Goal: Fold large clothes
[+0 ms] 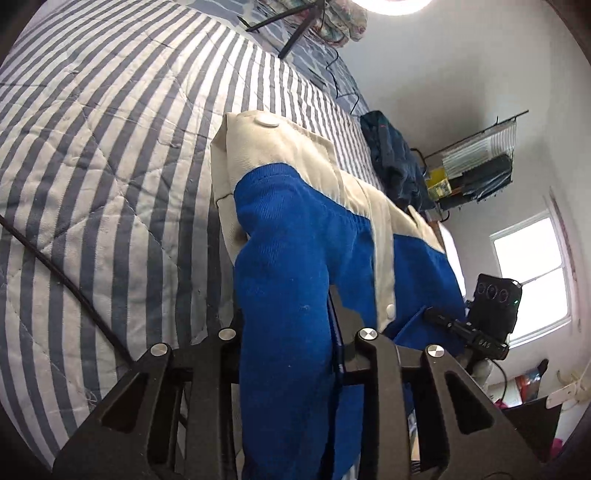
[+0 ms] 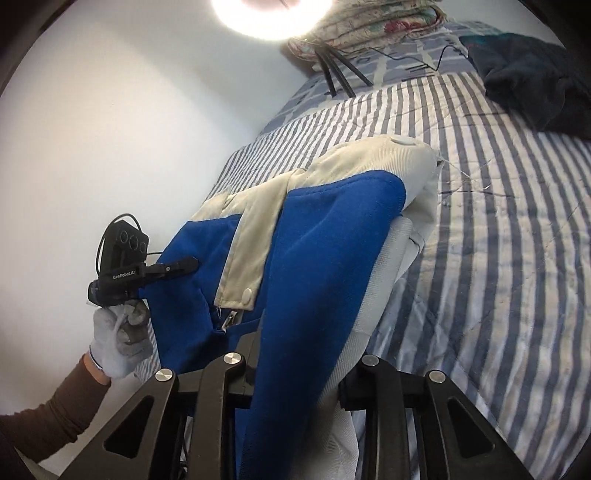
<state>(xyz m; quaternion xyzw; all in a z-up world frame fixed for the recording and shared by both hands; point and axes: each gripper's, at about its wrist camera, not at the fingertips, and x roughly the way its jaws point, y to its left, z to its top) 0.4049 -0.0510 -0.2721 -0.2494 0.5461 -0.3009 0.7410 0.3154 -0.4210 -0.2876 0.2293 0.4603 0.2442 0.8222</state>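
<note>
A blue garment (image 1: 295,236) with cream panels and white snap buttons hangs lifted above the striped bed; its far cream end (image 1: 266,147) still touches the quilt. My left gripper (image 1: 288,317) is shut on a bunched blue fold, and the cloth hides its fingertips. My right gripper (image 2: 299,332) is shut on the blue and cream edge of the same garment (image 2: 325,236). In the right wrist view a gloved hand (image 2: 118,339) holds the left gripper (image 2: 181,266), pinched on the garment's other corner. The right gripper (image 1: 443,320) also shows in the left wrist view.
The bed carries a blue-and-white striped quilt (image 1: 103,155). A dark navy garment (image 2: 535,77) lies heaped at its far side. Black tripod legs (image 2: 336,77), thin cables and a floral pillow (image 2: 369,26) sit at the head. A wire shelf (image 1: 476,162) and a window (image 1: 532,273) are beyond the bed.
</note>
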